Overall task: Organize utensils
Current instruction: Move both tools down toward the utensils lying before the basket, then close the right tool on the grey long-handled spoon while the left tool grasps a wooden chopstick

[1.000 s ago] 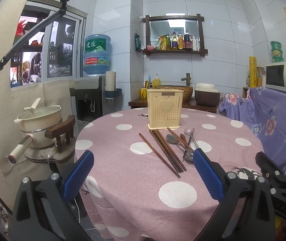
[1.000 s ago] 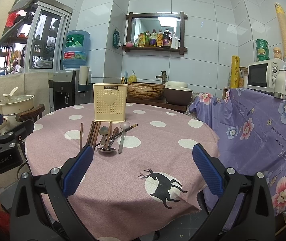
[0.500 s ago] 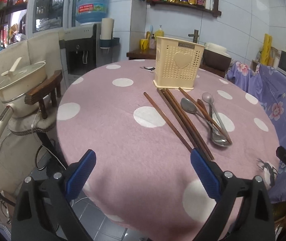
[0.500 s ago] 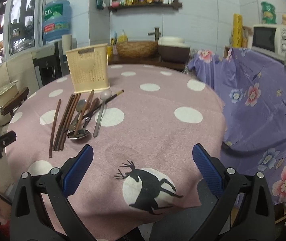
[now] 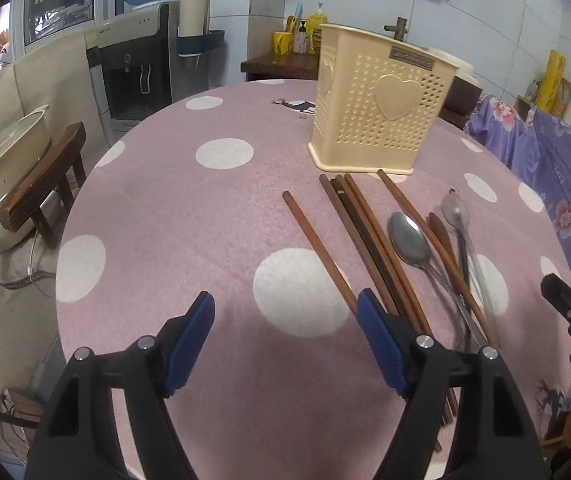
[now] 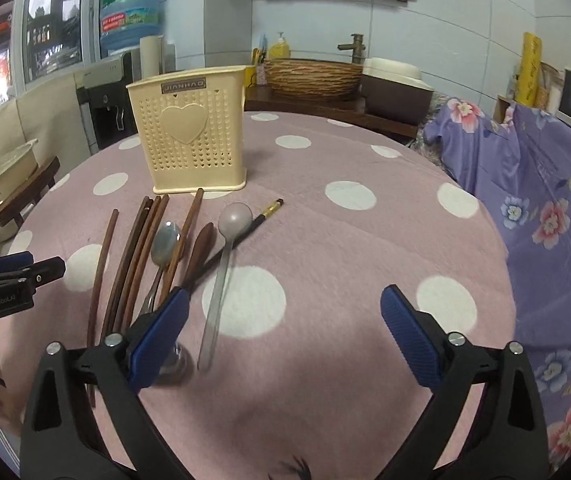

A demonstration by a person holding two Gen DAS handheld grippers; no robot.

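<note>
A cream perforated utensil holder (image 5: 381,108) (image 6: 189,132) stands upright on the pink dotted table (image 5: 165,220). In front of it lie several brown chopsticks (image 5: 365,240) (image 6: 133,256), a metal spoon (image 5: 409,240) (image 6: 165,244), a wooden spoon (image 6: 201,248) and a pale long-handled spoon (image 6: 235,218). My left gripper (image 5: 285,320) hovers over the cloth with its jaws closing and nothing pressed; the leftmost chopstick (image 5: 317,248) runs under its right finger. My right gripper (image 6: 285,320) is wide, its jaws closing, and the pale spoon's handle lies on the table below the gap, untouched.
A pot on a wooden stool (image 5: 1,160) sits off the table's left edge. A water dispenser (image 5: 137,64) stands behind. Purple floral cloth (image 6: 545,200) covers furniture on the right. A wicker basket (image 6: 313,74) sits on the far counter.
Both grippers have moved forward over the table and tipped downward, so the utensils are now close. The left jaws have narrowed noticeably, the right ones slightly.
</note>
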